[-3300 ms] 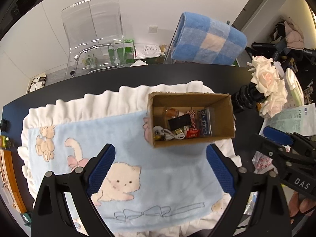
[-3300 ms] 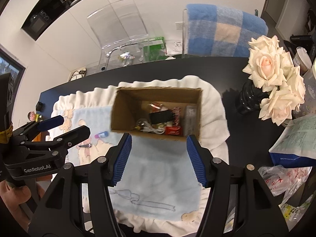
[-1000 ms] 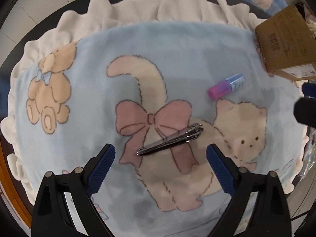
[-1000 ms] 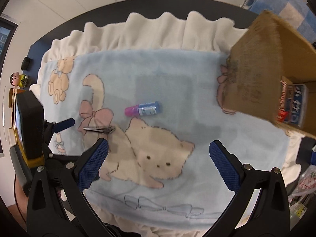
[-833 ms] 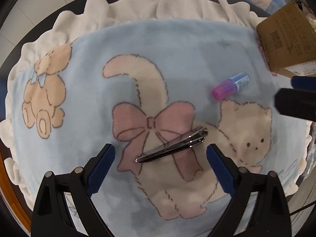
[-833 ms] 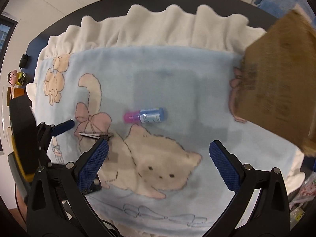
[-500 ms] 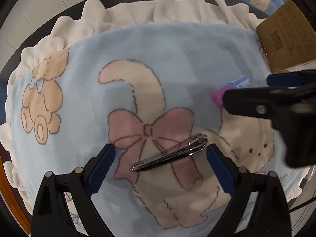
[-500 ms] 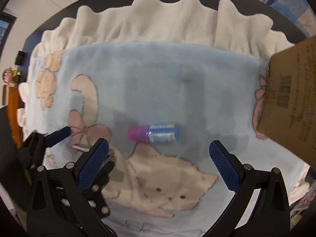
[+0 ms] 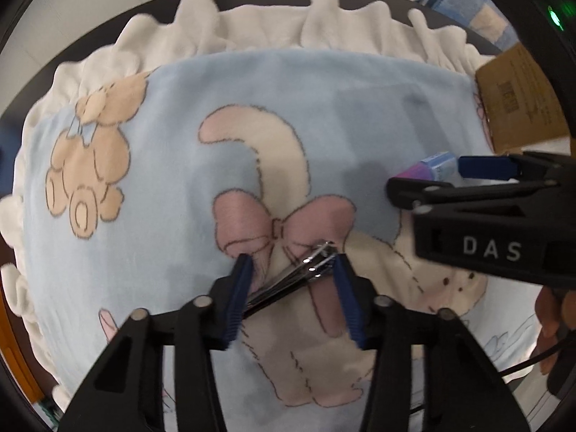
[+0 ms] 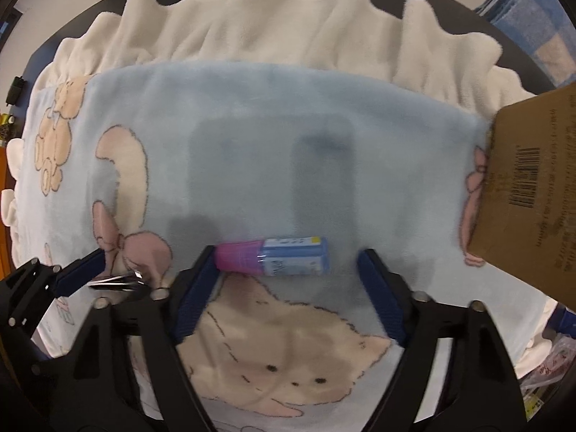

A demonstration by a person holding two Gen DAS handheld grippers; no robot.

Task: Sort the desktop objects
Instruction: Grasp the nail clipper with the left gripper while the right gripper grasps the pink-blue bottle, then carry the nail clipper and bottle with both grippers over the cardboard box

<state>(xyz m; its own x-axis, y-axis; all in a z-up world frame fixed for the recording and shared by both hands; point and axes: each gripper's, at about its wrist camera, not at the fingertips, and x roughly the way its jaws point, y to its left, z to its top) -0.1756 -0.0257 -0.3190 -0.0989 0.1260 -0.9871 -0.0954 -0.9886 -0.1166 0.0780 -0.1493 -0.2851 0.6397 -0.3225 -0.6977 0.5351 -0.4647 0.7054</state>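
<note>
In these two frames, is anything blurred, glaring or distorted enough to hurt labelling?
Left wrist: fisheye bows the blanket; nail clipper shows small glints yet stays readable; right gripper looks soft. Right wrist: the small bottle is slightly soft, the cardboard box print smeared; dark shadow patches cross the blanket.

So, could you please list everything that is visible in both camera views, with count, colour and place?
Nail clipper: one, silver, on the blanket between the left tool's fingers.
Small bottle: one, blue with pink cap, lying on its side between the right tool's fingers.
Blanket: one, light blue with cat prints and a cream frill, covering the table.
Cardboard box: one, brown, at the blanket's right edge.
Table: one, black, under the blanket.
Checked cloth: one, blue and beige, far right.
Left tool: one, black with blue pads, partly closed around the clipper.
Right tool: one, black with blue pads, open.
</note>
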